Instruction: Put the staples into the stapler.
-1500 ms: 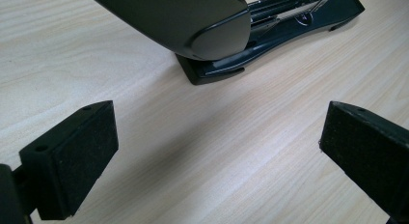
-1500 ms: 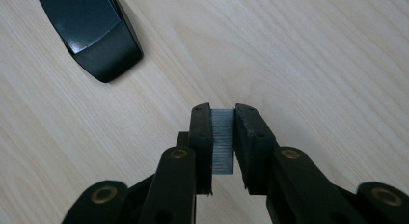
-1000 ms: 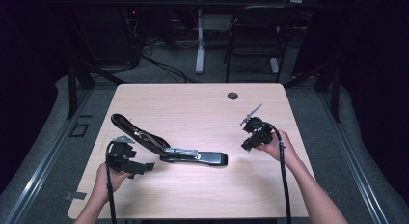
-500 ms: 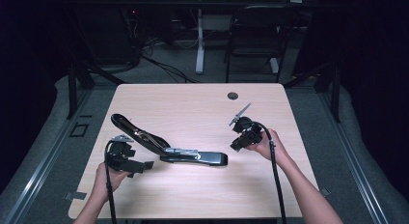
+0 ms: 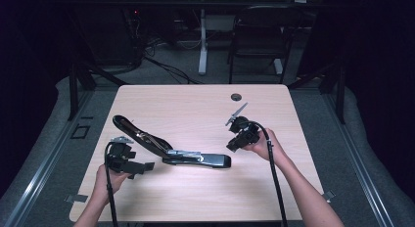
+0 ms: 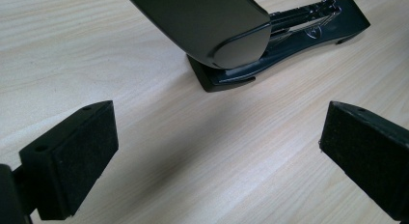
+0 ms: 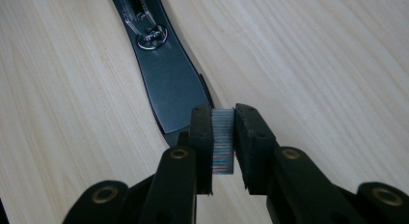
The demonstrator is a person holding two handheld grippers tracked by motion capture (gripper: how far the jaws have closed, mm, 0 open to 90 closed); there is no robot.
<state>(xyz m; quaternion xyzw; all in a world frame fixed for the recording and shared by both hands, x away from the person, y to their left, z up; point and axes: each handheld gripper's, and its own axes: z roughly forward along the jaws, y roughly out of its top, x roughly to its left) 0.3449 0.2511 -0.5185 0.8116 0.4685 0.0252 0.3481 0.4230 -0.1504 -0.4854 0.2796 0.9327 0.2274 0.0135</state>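
An open black stapler [image 5: 171, 148] is shown lying on the wooden table [image 5: 195, 109], its cover swung up and back toward the left, its base and staple channel extended toward the right. A strip of staples [image 7: 222, 141] is clamped between the jaws of the right gripper [image 7: 223, 137], held just above the base's near end. The left gripper [image 5: 128, 161], jaws spread wide and empty, is poised beside the raised cover. Loading is judged to be in hand; alignment of the strip with the channel is called for next.
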